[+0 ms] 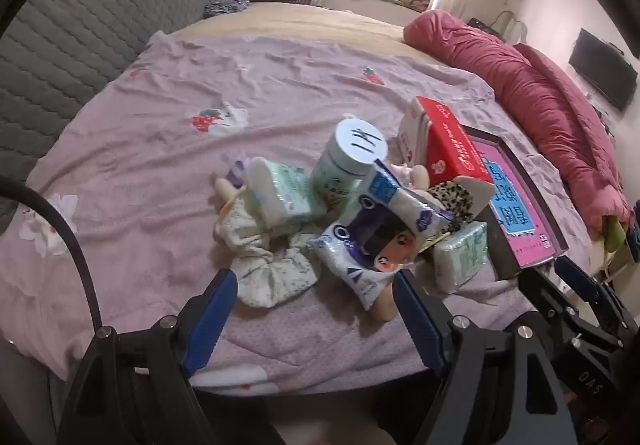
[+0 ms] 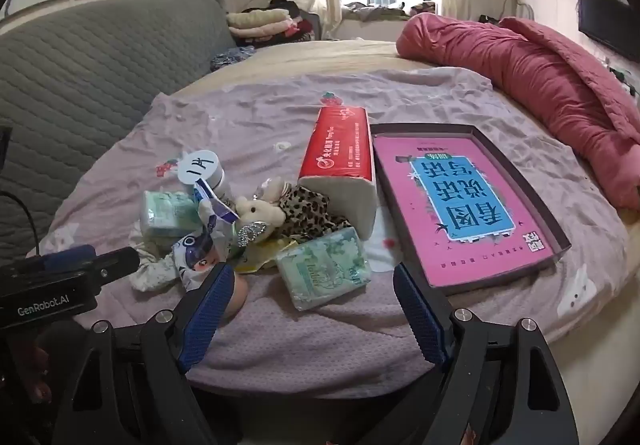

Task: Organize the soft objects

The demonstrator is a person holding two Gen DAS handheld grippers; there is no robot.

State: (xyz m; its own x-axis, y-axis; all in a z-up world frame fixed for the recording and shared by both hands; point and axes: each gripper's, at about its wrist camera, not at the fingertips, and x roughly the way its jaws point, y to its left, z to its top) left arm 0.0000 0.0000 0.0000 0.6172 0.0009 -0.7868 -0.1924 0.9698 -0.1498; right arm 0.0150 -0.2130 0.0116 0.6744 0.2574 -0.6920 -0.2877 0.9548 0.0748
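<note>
Soft objects sit in one heap on the bed (image 2: 280, 345), just left of the tray (image 2: 560, 245), which holds only a pink book (image 2: 460, 205); nothing soft is in it yet. Your right hand-held gripper (image 2: 314, 309) is released, jaws wide, hovering low with the green tissue pack (image 2: 326, 269) at its 12 o'clock. Your left hand-held gripper (image 1: 316, 309) is likewise released, with the cartoon pack (image 1: 376, 245) at 1 o'clock and the scrunchie (image 1: 272, 277) at 11. I'd start with the green pack: it lies free at the heap's near edge. Close across its narrow sides, squeeze gently so the wrapper doesn't slip, and lift straight up, clear of the bear (image 2: 256, 217) and leopard cloth (image 2: 312, 213). The red tissue block (image 2: 340, 165) leans at the tray's 9 o'clock; avoid nudging it. The jar (image 2: 204, 173) looks rigid, so leave it.
</note>
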